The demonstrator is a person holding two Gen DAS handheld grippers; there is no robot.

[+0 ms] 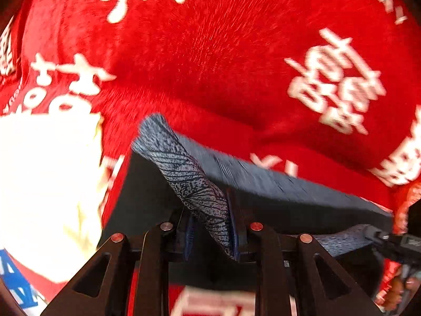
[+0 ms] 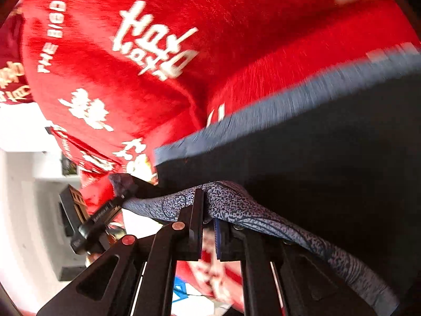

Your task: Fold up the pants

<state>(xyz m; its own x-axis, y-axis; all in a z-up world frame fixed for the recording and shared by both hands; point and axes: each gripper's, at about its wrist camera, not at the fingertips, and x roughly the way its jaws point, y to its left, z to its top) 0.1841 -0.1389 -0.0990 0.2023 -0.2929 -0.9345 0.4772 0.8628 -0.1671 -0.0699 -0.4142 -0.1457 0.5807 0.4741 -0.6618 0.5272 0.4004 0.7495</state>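
Observation:
The pants (image 1: 276, 197) are dark navy with a blue-grey speckled waistband (image 1: 189, 173). My left gripper (image 1: 213, 237) is shut on that waistband and holds it above a red blanket. In the right wrist view my right gripper (image 2: 208, 226) is shut on the same speckled band (image 2: 236, 205), and the dark pants body (image 2: 329, 163) hangs beyond it. The other gripper (image 2: 92, 226) shows at the lower left, also on the band. In the left wrist view the right gripper (image 1: 389, 239) shows at the right edge.
A red fleece blanket (image 1: 210, 52) with white lettering fills the background in both views (image 2: 210, 39). A bright white area (image 1: 47, 184) lies at the left. White walls and a dark object (image 2: 71, 210) show at the left of the right wrist view.

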